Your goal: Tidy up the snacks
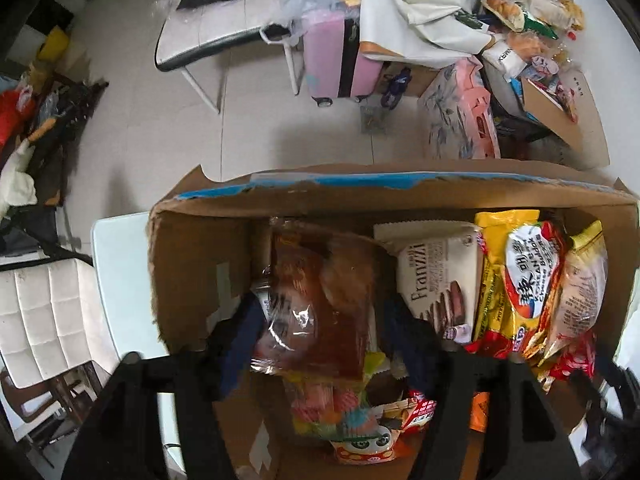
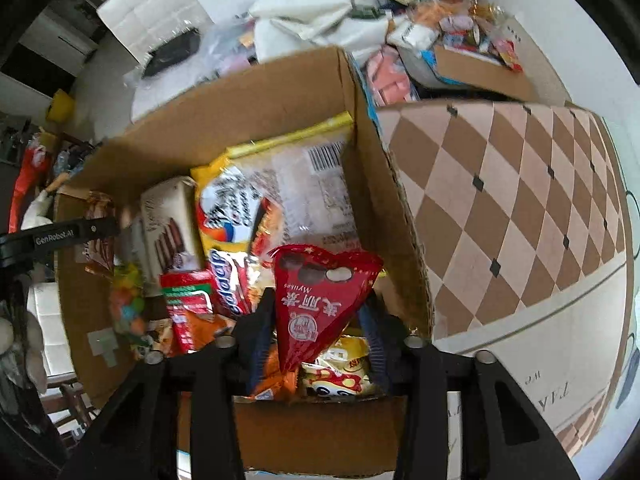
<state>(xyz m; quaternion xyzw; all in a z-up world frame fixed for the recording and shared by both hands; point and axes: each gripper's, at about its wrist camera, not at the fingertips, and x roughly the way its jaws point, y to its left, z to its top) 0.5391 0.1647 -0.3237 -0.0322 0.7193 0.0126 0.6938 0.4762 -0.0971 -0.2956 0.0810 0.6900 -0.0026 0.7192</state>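
An open cardboard box holds several snack packs standing side by side. In the left wrist view my left gripper points down into it, open, with a clear bag of brown bread between its fingers, not pinched. A white Franzzi wafer pack and a yellow and red pack stand to its right. In the right wrist view my right gripper is open around a red triangular Mylikes bag, which rests on the other packs at the right end of the box.
A chequered brown and cream box stands against the carton's right wall. Beyond the carton lie a heap of loose snacks on a white table, a pink suitcase and a white chair. The left gripper's body shows at the left.
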